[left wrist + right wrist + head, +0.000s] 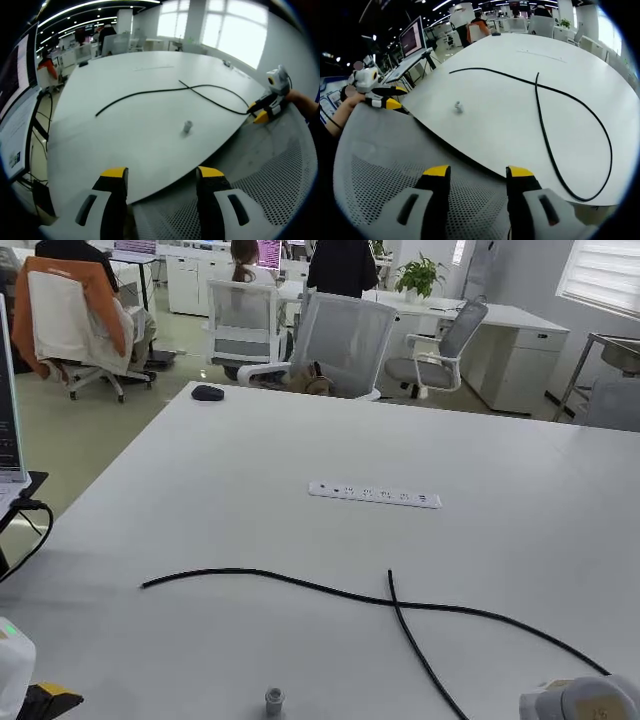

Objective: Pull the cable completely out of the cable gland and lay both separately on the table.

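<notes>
Head view: the black cable lies looped on the white table, with the grey cable gland standing apart from it. The left gripper and right gripper have jaws wide and empty.

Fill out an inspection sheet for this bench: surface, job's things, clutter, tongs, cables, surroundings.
Surface: white table, flat, mostly bare.
Job's things: black cable lies loose and crosses itself once; cable gland stands apart from it near the front edge.
Clutter: power strip mid-table; mouse at the far edge.
Tongs: left tongs open, empty; right tongs open, empty; both off the table's edge.
Cables: dark lead droops at the left.
Surroundings: office chairs, potted plant, people seated beyond.
</notes>
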Tool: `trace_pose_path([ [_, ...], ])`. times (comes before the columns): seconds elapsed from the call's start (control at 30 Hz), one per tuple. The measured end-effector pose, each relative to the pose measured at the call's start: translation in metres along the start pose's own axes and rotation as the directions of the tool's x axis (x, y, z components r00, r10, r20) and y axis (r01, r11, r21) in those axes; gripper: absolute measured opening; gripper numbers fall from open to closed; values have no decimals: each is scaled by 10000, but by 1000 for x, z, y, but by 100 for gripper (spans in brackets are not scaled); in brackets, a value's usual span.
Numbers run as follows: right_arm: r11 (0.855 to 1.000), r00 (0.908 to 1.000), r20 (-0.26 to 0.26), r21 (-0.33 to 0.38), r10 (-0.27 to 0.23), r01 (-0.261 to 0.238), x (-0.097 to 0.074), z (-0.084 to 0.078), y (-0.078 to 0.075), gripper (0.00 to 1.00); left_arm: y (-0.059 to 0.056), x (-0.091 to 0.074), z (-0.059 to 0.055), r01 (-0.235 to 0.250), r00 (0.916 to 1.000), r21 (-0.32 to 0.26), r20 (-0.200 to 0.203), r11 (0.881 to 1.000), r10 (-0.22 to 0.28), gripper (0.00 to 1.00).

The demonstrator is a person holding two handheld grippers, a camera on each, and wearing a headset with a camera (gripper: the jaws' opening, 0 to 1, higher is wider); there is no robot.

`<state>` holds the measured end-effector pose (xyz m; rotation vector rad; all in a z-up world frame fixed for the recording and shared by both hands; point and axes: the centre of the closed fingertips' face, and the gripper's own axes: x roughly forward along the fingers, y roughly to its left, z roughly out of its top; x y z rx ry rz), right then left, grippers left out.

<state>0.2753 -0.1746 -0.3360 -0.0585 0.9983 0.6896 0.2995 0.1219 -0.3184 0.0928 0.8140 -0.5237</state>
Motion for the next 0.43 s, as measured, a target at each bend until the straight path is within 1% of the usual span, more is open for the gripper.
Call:
trace_pose_path([
  [0.27,10000,10000,-18,39,22,-22,1,-1,1,46,-2,1,-3,167,9998,15,-113,9999,-167,54],
  [0.37,10000,10000,-29,83,-45,45,1,-2,-1,47,1,-1,-4,-23,9999,197,-163,9998,27,49],
  [0.43,9999,10000,-13,48,-92,92,1,-2,-1,48,1,-1,-5,-80,9997,199,-228,9998,84,48],
])
